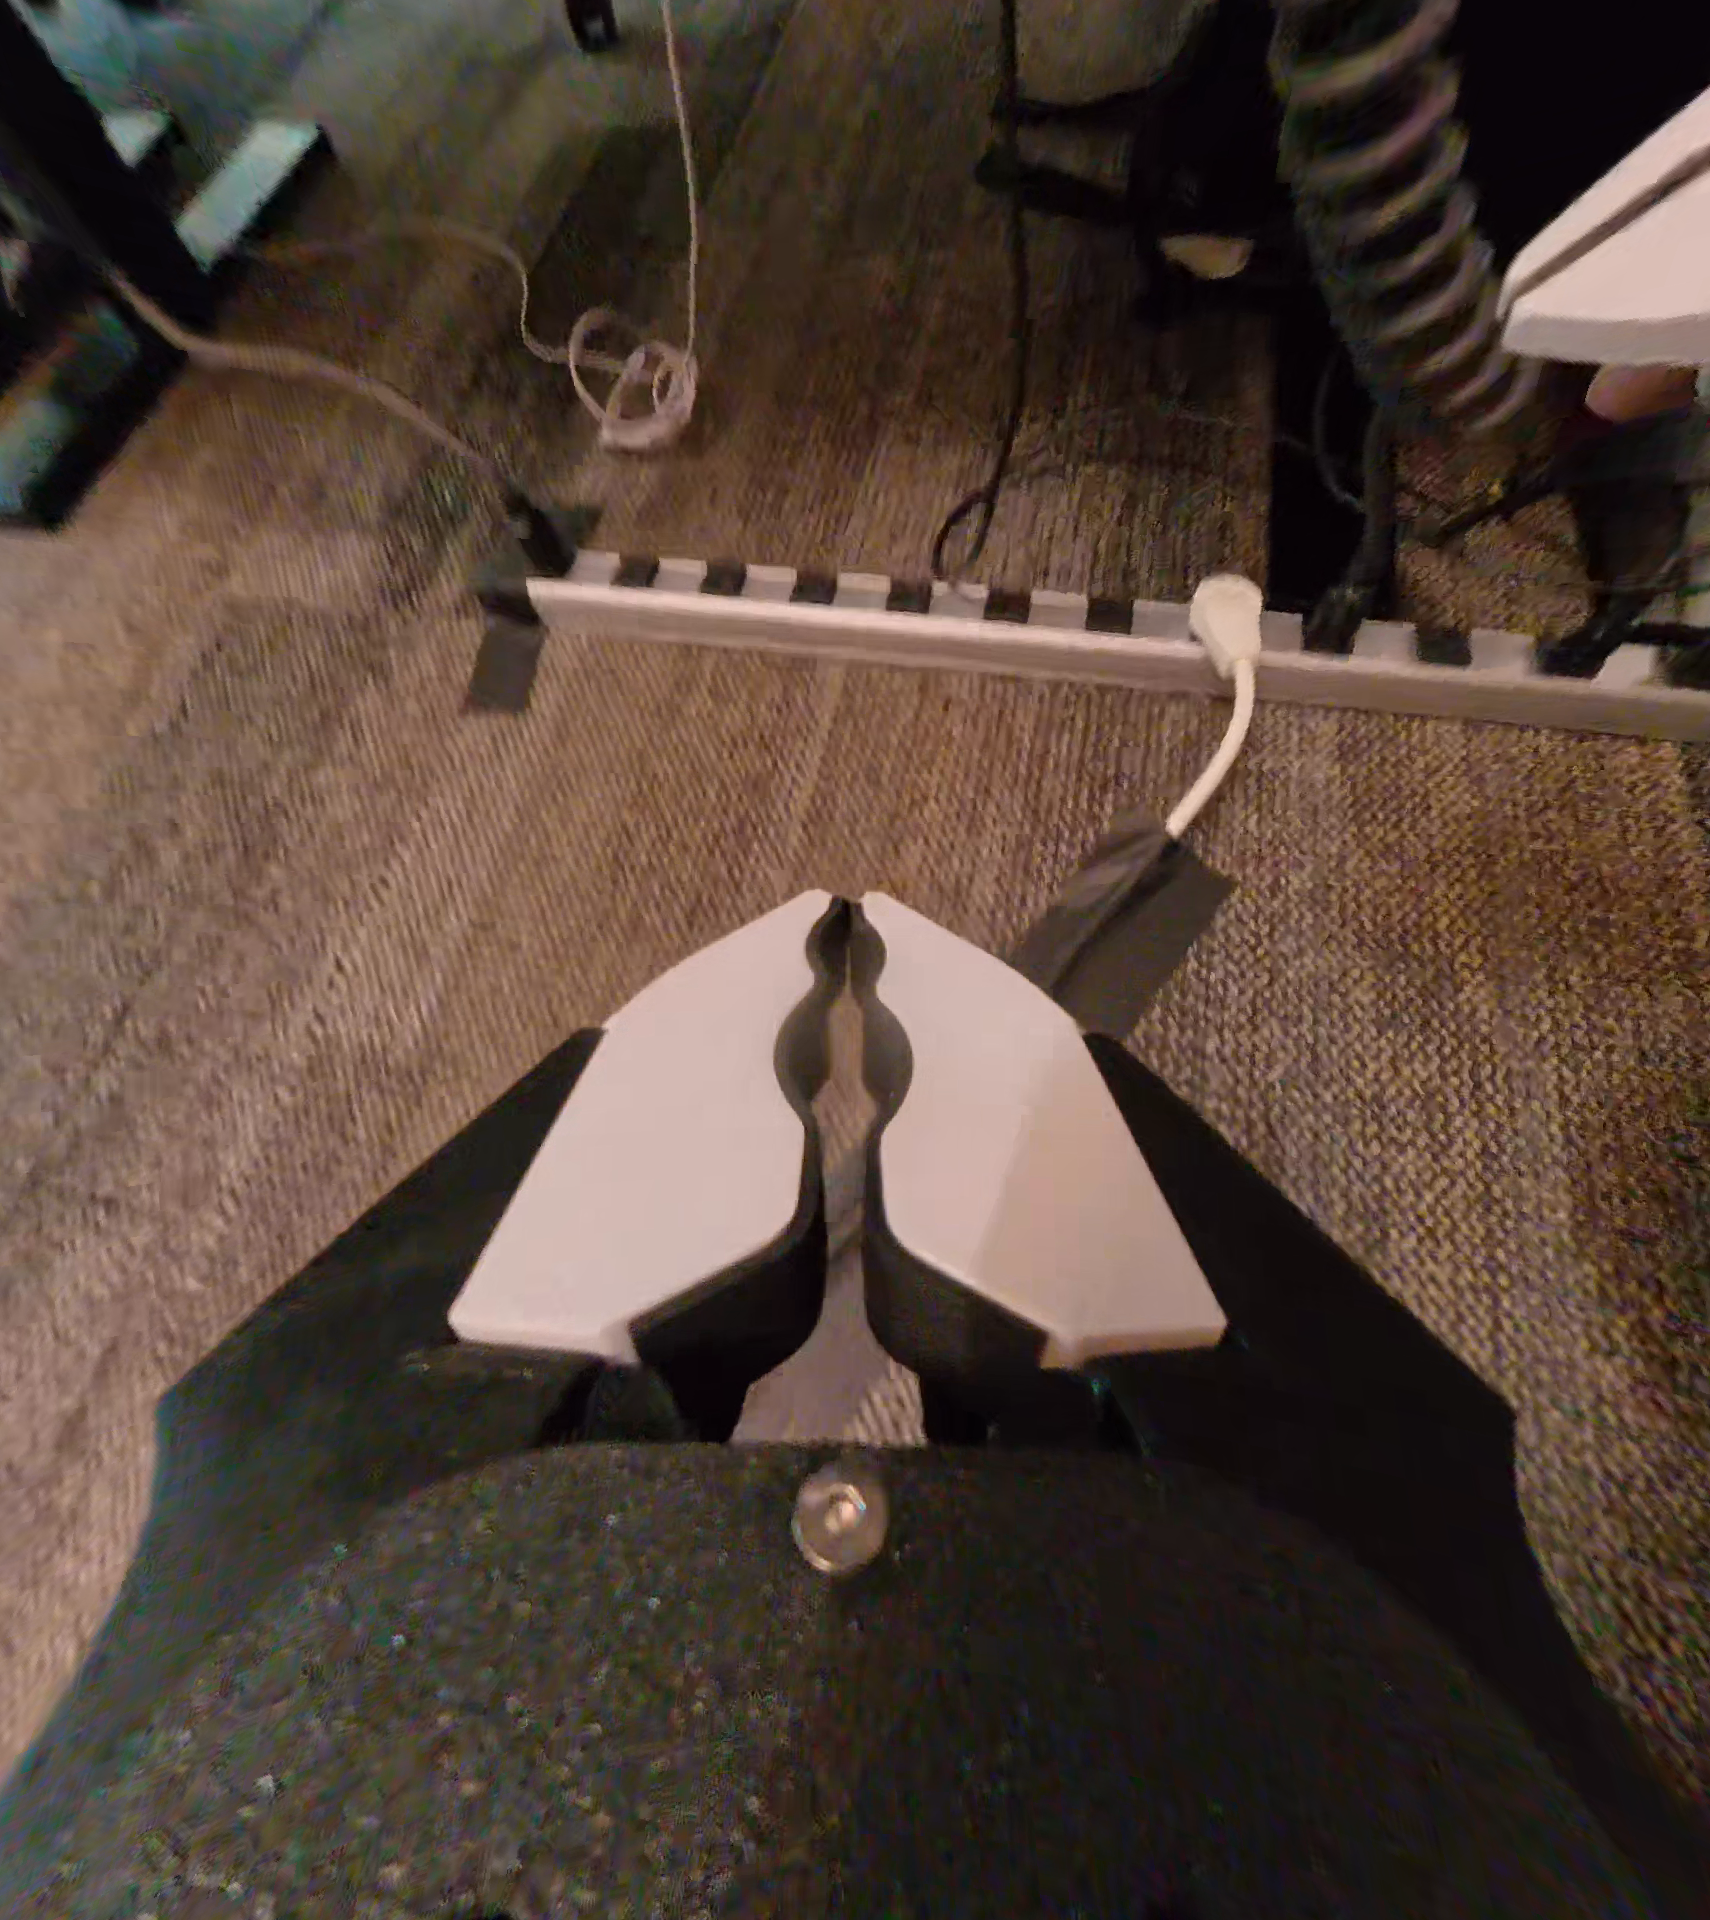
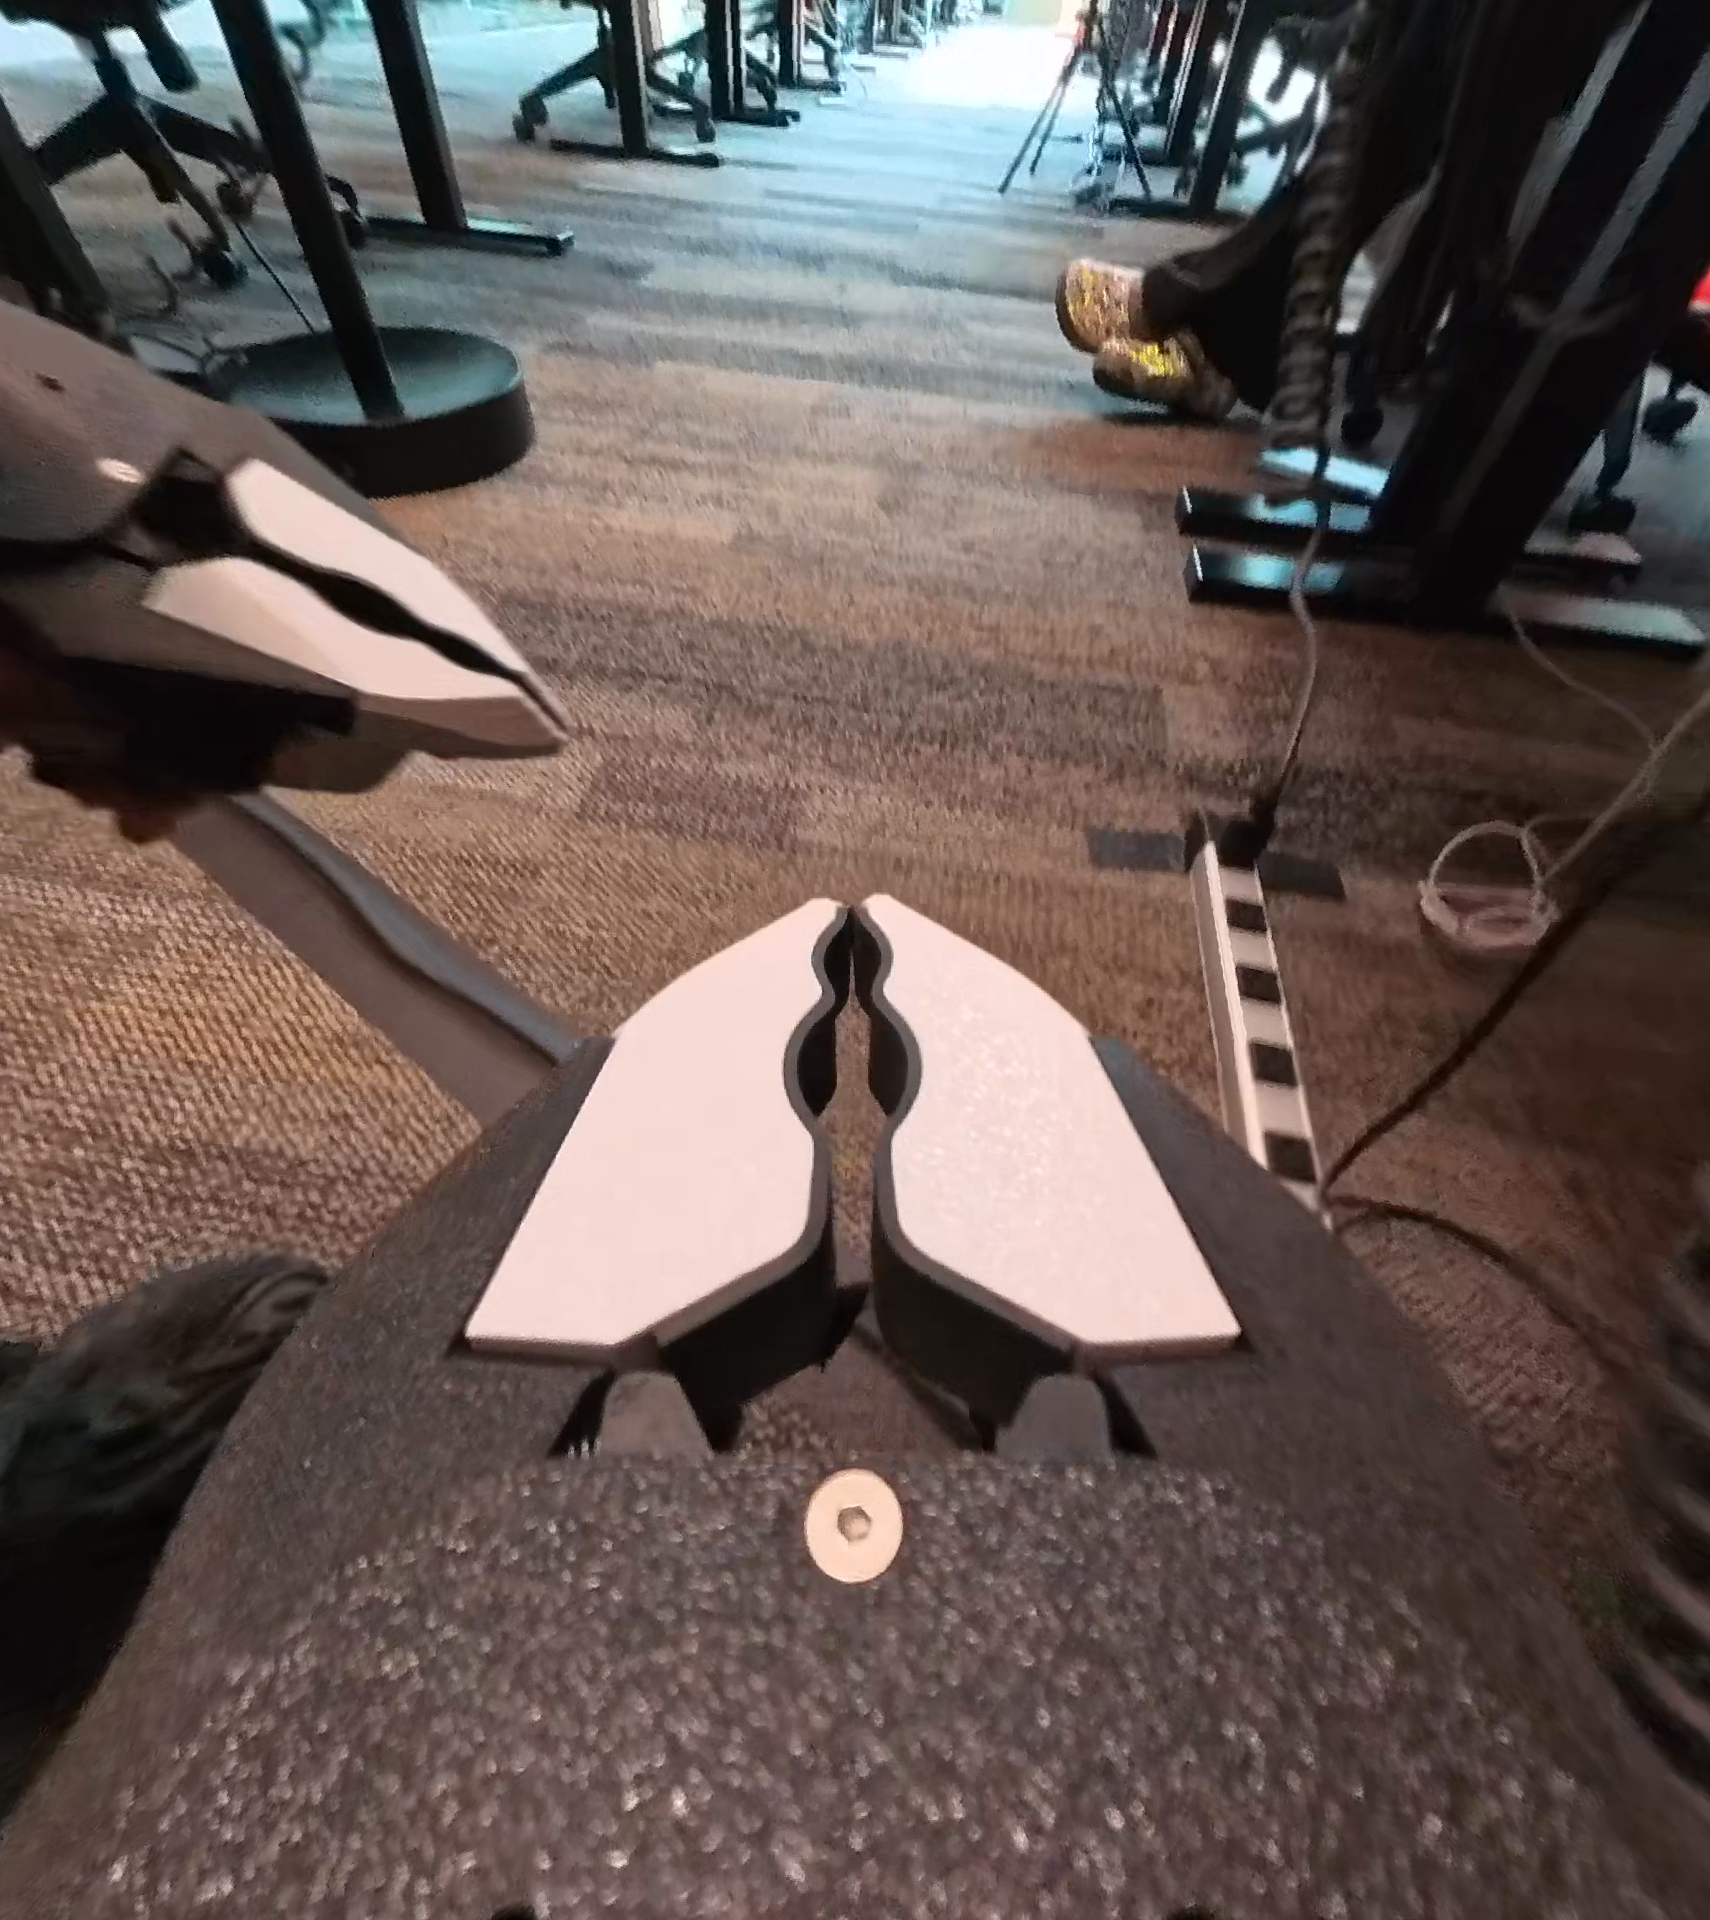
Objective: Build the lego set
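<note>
Both grippers closed and empty above office carpet; no lego in either view.

The left gripper [image 1: 846, 906] has its white, wavy-edged fingers meeting at the tips with nothing between them, over looped brown carpet [image 1: 311, 935]. Only its view shows the white plug [image 1: 1225, 613] seated in the long grey power strip [image 1: 830, 623] at 12 o'clock, and the black tape patch [image 1: 1121, 935] at 1 o'clock. The right gripper [image 2: 853, 909] is likewise pinched together and empty. Only its view shows the round black stand base [image 2: 415, 405] at 11 o'clock, a person's patterned shoes [image 2: 1142, 343] at 1 o'clock and a black shoe [image 2: 103, 1382] at 8 o'clock. The power strip [image 2: 1256, 1049] runs lengthwise at 3 o'clock.
</note>
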### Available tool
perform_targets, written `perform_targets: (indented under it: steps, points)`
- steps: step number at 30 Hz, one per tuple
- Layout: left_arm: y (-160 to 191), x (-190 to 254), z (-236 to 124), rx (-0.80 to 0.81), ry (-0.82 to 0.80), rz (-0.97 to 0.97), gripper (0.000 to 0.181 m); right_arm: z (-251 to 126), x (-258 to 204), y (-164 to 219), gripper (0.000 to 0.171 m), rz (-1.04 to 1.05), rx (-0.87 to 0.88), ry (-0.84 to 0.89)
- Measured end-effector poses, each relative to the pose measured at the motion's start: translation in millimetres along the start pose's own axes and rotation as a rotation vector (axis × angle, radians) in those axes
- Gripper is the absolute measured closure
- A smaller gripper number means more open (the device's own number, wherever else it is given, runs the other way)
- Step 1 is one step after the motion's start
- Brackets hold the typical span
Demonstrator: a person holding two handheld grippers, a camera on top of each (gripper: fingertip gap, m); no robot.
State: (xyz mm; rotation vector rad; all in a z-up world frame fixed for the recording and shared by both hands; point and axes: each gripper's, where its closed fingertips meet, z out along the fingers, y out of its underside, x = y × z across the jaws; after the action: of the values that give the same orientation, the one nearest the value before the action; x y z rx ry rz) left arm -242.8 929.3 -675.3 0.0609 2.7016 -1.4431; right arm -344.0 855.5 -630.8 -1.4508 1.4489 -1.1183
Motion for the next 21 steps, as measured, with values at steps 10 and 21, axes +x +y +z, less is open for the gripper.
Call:
perform_targets:
  steps: [10,21]
  points:
    - [-122.5,-58.0,-54.2,0.188,0.005,-0.056,0.181,34.6,-1.9,-108.8,0.171,0.086,-0.076,0.032]
    - [-112.3,-16.5,-172.6,-0.034,0.079,-0.461,0.181,1.8,-55.6,-131.0,0.171,0.166,-0.429,-0.004]
